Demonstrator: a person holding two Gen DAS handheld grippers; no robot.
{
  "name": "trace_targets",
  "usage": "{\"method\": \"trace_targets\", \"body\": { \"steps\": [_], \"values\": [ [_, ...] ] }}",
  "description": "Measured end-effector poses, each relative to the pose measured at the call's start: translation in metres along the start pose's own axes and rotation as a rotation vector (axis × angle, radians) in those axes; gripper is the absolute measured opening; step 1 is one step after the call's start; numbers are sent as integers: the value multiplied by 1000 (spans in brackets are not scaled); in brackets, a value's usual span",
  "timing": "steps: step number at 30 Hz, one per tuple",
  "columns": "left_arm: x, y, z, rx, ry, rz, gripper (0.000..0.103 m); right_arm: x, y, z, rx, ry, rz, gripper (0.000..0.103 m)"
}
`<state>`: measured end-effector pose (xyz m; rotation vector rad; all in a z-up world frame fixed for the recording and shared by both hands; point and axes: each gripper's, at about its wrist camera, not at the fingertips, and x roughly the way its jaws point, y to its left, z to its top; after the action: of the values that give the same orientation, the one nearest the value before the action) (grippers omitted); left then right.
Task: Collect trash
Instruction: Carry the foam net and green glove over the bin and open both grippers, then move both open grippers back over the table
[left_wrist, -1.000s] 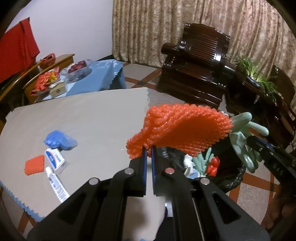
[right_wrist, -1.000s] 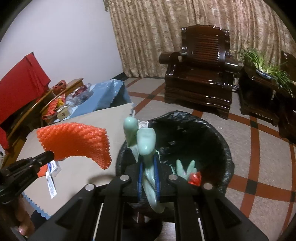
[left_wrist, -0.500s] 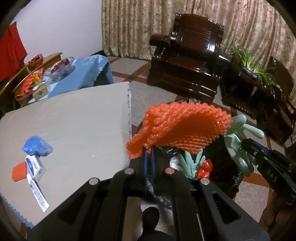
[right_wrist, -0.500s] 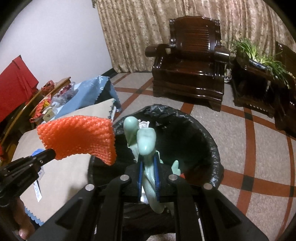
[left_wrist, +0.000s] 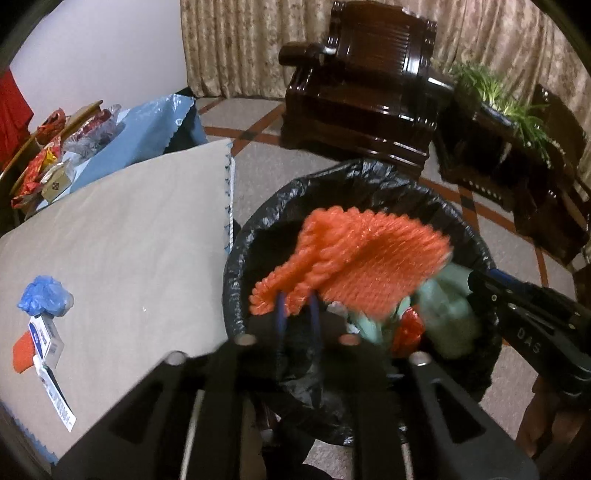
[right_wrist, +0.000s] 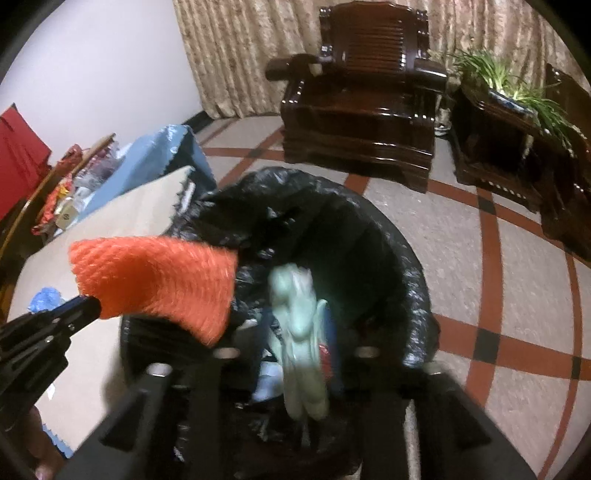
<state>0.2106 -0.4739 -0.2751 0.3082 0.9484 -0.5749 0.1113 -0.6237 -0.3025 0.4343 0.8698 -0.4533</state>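
Left wrist view: left gripper (left_wrist: 295, 317) jaws opening, orange foam net (left_wrist: 362, 266) between them above the black-lined bin (left_wrist: 236, 258), which holds green gloves (left_wrist: 443, 306) at 3 o'clock.

Right wrist view: right gripper (right_wrist: 295, 347) jaws opening; green glove (right_wrist: 299, 332) between them, over the bin.

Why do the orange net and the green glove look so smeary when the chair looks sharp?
In the left wrist view, the orange foam net is streaked as the left gripper is opening over the black trash bin; in the right wrist view, the green glove blurs as the right gripper is opening, while the armchair stays crisper; both fisheye views bend the floor lines.
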Motion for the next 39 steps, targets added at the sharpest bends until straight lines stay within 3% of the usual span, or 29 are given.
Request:
{"method": "trace_targets", "body": {
  "steps": [6, 12, 25, 39],
  "values": [
    [-19, 13, -7, -16, -19, 11, 36, -15, -1, -15, 17, 2, 7, 38],
    [-57, 43, -21, -29, -69, 49, 55, -44, 13, -30, 32, -16, 34, 38],
    [-123, 130, -57, -102, -121, 140, 62, -103, 105, -46, -87, -83, 144, 45],
    [-171, 257, -115, -234, -144, 258, 69, -120, 223, -77, -228, -69, 241, 46]
  ]
}}
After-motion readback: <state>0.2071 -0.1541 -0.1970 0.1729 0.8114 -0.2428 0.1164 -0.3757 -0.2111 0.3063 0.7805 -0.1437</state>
